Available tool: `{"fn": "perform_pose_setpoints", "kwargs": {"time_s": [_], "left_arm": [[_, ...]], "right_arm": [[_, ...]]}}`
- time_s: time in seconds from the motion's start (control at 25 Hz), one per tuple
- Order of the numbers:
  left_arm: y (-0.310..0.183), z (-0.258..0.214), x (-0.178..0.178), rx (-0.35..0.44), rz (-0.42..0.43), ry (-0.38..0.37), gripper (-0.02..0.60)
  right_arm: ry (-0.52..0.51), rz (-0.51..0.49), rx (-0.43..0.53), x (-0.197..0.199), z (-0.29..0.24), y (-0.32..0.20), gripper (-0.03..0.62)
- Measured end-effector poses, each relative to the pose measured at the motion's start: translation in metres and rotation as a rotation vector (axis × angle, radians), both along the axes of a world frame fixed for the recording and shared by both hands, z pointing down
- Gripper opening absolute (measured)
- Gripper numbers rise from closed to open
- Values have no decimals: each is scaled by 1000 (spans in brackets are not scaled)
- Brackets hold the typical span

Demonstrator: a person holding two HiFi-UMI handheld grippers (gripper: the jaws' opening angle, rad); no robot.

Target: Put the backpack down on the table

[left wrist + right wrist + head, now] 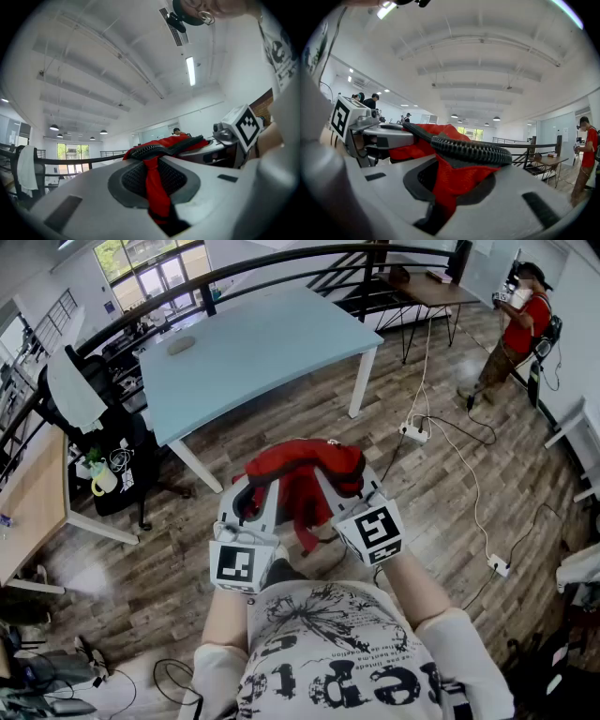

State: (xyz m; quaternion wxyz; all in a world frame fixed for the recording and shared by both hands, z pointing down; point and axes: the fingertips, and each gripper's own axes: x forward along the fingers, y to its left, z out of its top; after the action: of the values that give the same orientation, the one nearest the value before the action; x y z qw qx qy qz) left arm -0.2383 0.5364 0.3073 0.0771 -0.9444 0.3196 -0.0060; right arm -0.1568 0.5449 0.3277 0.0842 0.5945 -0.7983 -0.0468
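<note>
A red backpack hangs in the air between my two grippers, over the wooden floor and short of the light blue table. My left gripper is shut on a red strap of the backpack, which runs down between its jaws. My right gripper is shut on red fabric of the backpack, just under its black ribbed handle. Both grippers point level and sit side by side, close to my chest. The backpack's lower part is hidden behind the grippers.
A wooden desk stands at the left, with a cluttered chair beside it. Power strips and cables lie on the floor right of the table. A person in a red shirt stands at the far right. A dark railing runs behind the table.
</note>
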Motion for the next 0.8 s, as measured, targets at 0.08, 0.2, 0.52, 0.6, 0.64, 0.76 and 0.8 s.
{"fn": "perform_pose_setpoints", "kwargs": {"time_s": [0.08, 0.2, 0.52, 0.6, 0.64, 0.76, 0.8], "left_arm": [[-4, 2, 1, 13, 3, 10, 52], [-8, 5, 7, 23, 10, 19, 52], [-15, 15, 25, -20, 24, -10, 52], [-24, 18, 30, -23, 26, -13, 52], [-30, 19, 31, -23, 26, -11, 52], [-56, 20, 35, -16, 36, -15, 52], [-66, 21, 37, -15, 42, -19, 52]], "right_arm": [[3, 5, -1, 1, 1, -2, 43], [4, 15, -4, 8, 5, -4, 43], [-19, 26, -15, 25, 16, -13, 44], [-29, 23, -24, 30, 18, -23, 46], [-31, 22, -27, 32, 19, -30, 46], [-29, 24, -27, 36, 20, -55, 46], [-26, 26, -27, 37, 20, -64, 47]]}}
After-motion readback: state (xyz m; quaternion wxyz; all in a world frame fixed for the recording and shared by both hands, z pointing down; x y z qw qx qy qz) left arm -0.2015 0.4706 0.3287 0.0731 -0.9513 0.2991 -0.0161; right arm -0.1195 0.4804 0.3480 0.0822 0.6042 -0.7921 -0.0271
